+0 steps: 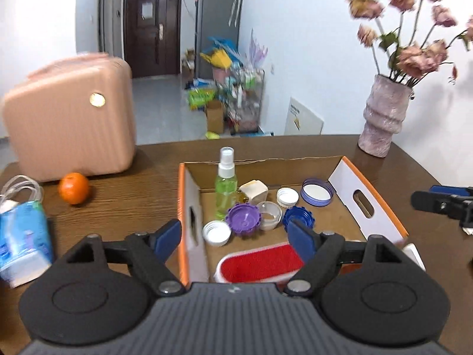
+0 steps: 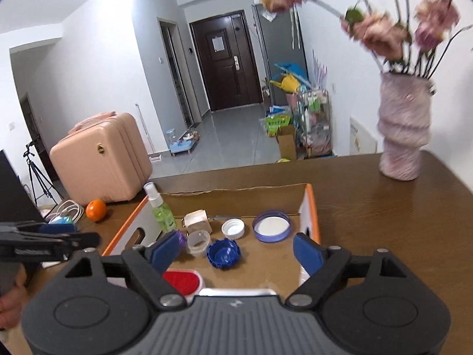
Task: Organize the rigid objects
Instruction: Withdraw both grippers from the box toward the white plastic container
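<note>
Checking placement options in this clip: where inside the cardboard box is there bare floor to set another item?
The bare floor runs along the cardboard box's right wall, below the large purple lid and right of the blue cap. The left half is crowded: spray bottle, caps, clear cup, red-topped container.

We find no text that we can read in either view. The blue and white packet (image 1: 22, 236) at the table's left edge carries print too blurred to make out. The white panel (image 1: 304, 117) leaning against the wall behind the table bears small marks we cannot decipher, and the paper sheet on the dark door (image 2: 219, 43) is likewise too small to read.
</note>
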Motion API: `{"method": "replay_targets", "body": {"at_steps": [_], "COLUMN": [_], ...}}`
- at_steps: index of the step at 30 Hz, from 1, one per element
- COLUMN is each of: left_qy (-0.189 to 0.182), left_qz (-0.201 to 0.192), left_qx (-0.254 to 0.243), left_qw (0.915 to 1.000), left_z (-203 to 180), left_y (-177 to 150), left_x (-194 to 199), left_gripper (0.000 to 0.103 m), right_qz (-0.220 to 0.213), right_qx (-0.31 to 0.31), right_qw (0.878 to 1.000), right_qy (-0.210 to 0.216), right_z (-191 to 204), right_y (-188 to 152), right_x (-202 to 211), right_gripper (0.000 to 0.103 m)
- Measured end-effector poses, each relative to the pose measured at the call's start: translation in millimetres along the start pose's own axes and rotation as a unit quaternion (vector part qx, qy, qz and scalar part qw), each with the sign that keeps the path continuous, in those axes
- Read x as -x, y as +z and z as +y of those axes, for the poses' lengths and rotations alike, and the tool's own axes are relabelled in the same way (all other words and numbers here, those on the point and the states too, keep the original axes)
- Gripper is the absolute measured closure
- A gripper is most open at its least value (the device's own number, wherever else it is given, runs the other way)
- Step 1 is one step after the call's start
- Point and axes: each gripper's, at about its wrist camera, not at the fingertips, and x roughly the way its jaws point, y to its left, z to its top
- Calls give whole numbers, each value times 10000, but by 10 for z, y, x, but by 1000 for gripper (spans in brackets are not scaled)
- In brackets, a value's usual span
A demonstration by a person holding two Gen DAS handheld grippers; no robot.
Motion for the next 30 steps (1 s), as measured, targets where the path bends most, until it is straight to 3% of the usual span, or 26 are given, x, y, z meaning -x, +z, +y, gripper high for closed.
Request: {"method": "replay_targets", "body": {"at_steps": [5, 11, 15, 18, 23, 30], "left_qy": [157, 179, 220, 327, 536, 426], "left_qz": [-393, -1095, -1406, -1596, -1226, -1130], "left_qx": [124, 229, 98, 112, -403, -339], "left_qw": [9990, 9936, 9898, 9866, 9902, 9921], "left_z": [-39, -253, -408, -489, -726, -811], "left_y": [-364, -954, -1411, -1808, -2340, -2382], "left_x": [588, 1339, 1740, 1993, 2051, 1946], "left_gripper": [18, 11, 10, 3, 3, 3], "right_qz": [-195, -767, -997, -1009, -733, -698], "right_qx": [276, 473, 634, 748, 577, 624], "right_qw": [9994, 9953, 9924, 9914, 9952, 9945], "right_qy": [-116, -355, -347, -378, -302, -467], "right_z": [95, 252, 377, 471, 506, 532], "right_y": [-309, -810, -1248, -1639, -2162, -2322], "right_x": [572, 1312, 1717, 1958, 2117, 2168], "right_gripper": [17, 15, 9, 8, 7, 7]}}
